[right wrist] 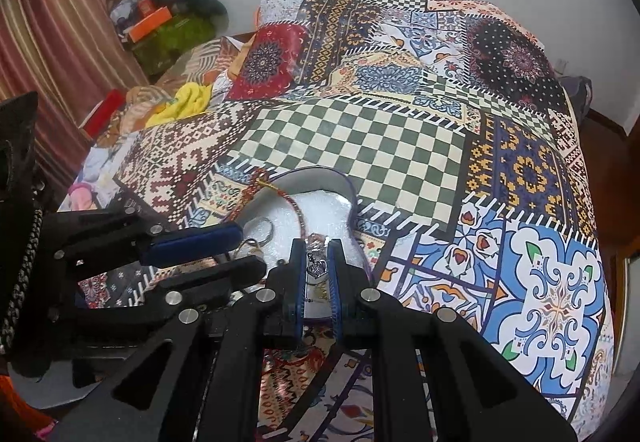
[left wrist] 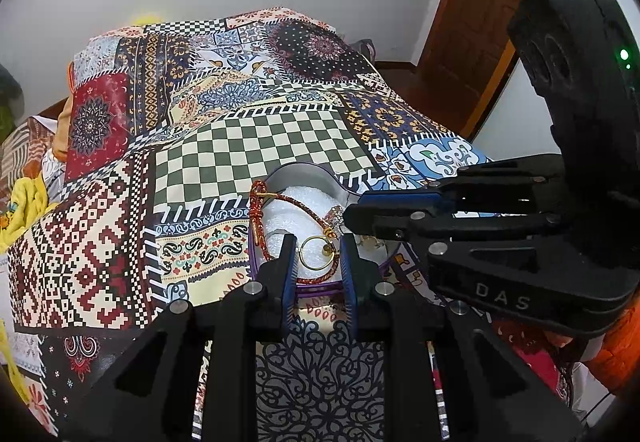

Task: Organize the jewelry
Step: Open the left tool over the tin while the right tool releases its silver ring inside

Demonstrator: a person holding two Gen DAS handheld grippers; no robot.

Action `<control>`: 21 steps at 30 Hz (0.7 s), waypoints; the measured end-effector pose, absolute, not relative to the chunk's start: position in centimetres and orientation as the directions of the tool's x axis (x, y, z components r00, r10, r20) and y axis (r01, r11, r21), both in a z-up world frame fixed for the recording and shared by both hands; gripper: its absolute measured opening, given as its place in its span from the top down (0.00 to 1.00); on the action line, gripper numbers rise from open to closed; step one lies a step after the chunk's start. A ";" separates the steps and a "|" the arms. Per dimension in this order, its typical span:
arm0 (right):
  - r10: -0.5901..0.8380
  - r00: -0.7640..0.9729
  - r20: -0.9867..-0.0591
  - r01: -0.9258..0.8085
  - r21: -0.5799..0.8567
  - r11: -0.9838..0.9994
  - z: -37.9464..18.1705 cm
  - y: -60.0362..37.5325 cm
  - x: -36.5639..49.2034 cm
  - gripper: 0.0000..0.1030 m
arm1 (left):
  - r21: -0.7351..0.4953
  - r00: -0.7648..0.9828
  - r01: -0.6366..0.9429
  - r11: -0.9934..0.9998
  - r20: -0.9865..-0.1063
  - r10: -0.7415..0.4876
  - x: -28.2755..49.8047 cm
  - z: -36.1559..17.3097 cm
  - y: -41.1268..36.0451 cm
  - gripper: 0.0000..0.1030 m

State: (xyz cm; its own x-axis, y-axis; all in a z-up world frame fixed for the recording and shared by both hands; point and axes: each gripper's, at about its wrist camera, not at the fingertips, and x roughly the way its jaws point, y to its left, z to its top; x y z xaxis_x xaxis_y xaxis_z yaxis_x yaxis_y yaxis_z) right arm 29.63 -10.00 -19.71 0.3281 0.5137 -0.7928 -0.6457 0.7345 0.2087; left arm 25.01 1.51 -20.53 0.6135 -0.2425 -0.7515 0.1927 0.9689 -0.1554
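Heart-shaped tin (left wrist: 296,172) near the bed's front edge: red braided cord (left wrist: 280,198), gold ring (left wrist: 316,252), silver charm (right wrist: 318,262). Left gripper (left wrist: 318,262) parted around the ring; right gripper (right wrist: 316,266) narrowly straddles the charm, clamping uncertain. Picking stage; next, likely close and lift.

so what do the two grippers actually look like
Both are matte black plastic linkages with silver rivet pins and blue ribbed pads on the fingers. The right gripper carries raised DAS lettering and a green light on its body; the left gripper looks the same build.

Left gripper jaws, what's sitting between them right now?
In the left wrist view, a gold ring lies between them, on white padding inside the purple box.
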 end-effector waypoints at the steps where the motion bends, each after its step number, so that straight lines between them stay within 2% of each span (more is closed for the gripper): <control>1: 0.510 0.329 -0.795 -0.645 0.206 0.736 -19.6 -9.9 29.6 0.91 | -0.155 0.615 0.192 0.969 -0.751 -0.242 24.9 -20.5 1.5 0.81; 5: 0.501 0.351 -0.791 -0.642 0.186 0.744 -18.9 -10.1 29.2 0.88 | -0.151 0.624 0.181 0.972 -0.746 -0.232 24.6 -19.8 1.8 0.80; 10: 0.493 0.391 -0.777 -0.636 0.159 0.755 -17.8 -10.6 28.5 0.74 | -0.147 0.636 0.168 0.975 -0.739 -0.221 24.0 -19.0 2.1 0.78; 12: 0.494 0.406 -0.769 -0.634 0.153 0.758 -17.3 -10.9 28.2 0.72 | -0.147 0.644 0.162 0.976 -0.733 -0.218 23.6 -18.4 2.2 0.74; 21: 0.486 0.468 -0.738 -0.613 0.126 0.780 -15.2 -12.8 26.8 0.72 | -0.127 0.676 0.146 0.981 -0.712 -0.193 22.1 -15.9 2.2 0.73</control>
